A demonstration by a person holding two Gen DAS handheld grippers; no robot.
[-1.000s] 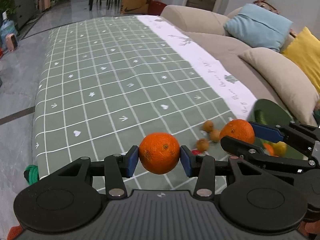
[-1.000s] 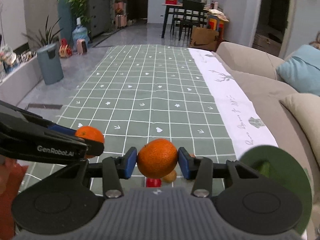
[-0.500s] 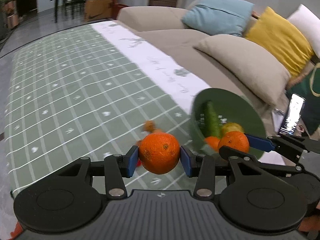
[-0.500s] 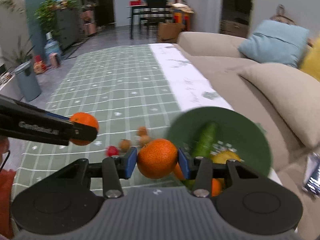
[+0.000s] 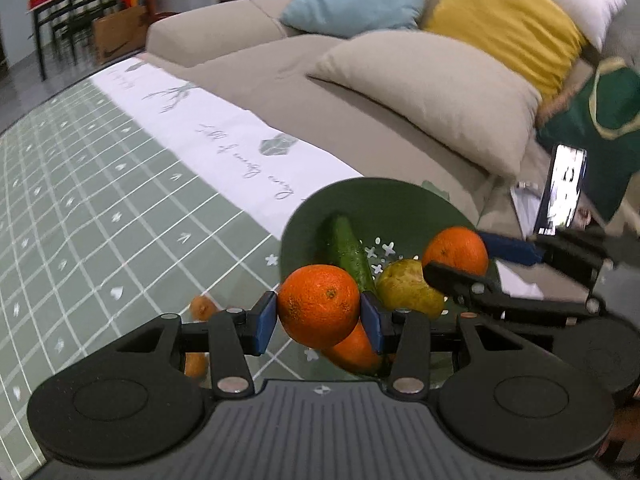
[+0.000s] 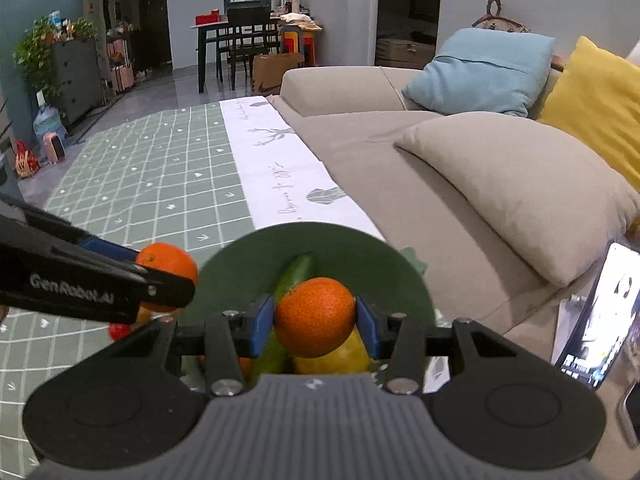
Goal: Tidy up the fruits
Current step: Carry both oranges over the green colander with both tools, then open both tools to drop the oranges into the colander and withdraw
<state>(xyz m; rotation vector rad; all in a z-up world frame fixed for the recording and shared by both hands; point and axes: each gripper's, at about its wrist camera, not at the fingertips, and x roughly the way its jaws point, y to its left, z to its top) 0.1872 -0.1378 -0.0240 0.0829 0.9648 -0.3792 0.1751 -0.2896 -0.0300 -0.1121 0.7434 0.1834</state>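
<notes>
My left gripper (image 5: 319, 317) is shut on an orange (image 5: 319, 304) and holds it above the near left rim of the green bowl (image 5: 384, 204). My right gripper (image 6: 315, 324) is shut on a second orange (image 6: 314, 320) and holds it over the green bowl (image 6: 352, 248). The bowl holds a cucumber (image 5: 346, 246), a yellow-green pear (image 5: 404, 288) and another orange fruit (image 5: 354, 350). The right gripper and its orange (image 5: 456, 250) show over the bowl in the left wrist view. The left gripper's orange (image 6: 170, 264) shows left of the bowl in the right wrist view.
The bowl stands on a green checked cloth (image 5: 100, 208) with a white border (image 5: 224, 140). Small brown fruits (image 5: 202, 306) and a red one (image 6: 119, 330) lie on the cloth left of the bowl. A beige sofa with cushions (image 5: 432, 92) and a phone (image 5: 564, 188) are to the right.
Both grippers have carried their oranges to the right, from over the cloth to the green bowl. The bowl now lies just under and ahead of both grippers.
</notes>
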